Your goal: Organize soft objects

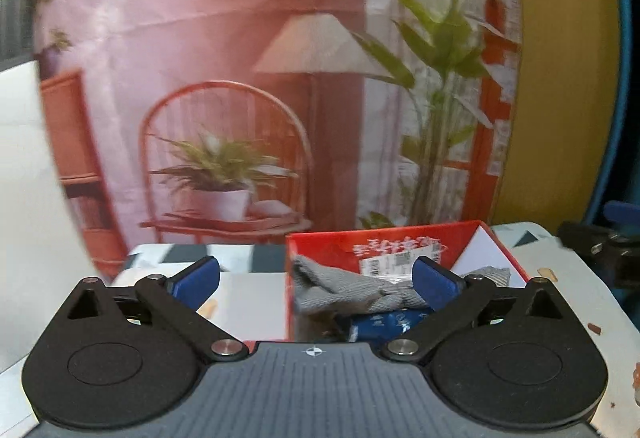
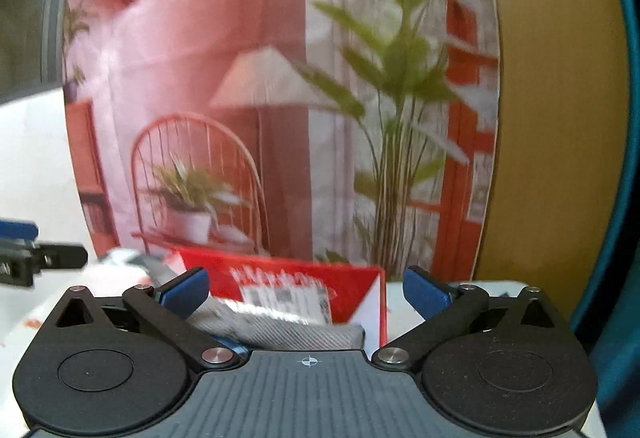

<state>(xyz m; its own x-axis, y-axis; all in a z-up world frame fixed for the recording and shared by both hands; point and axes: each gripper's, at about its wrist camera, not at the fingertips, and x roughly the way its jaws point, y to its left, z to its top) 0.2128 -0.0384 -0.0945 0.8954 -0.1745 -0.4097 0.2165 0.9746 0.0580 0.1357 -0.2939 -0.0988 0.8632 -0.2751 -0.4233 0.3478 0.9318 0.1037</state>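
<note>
The grey cloth lies rumpled inside the open red box, its long axis running across the box from the left wall toward the right, one end bunched at the left and the other reaching the far right corner. Beneath it sits a dark blue item with white print, mostly covered and cut off by the gripper body, so what it is cannot be made out. The box stands on the patterned tabletop, just in front of a printed backdrop of a lamp and plants.

The left gripper has its jaws spread wide with nothing between the blue pads; the right pad overlaps the cloth in the picture, but contact cannot be confirmed. The right gripper is likewise wide open and holds nothing. In its view the cloth shows as a grey band running left to right just past the gripper body, its near part hidden, and the box and its label are smeared by blur. At the far left edge of that view the other gripper's tip is partly visible, cropped
</note>
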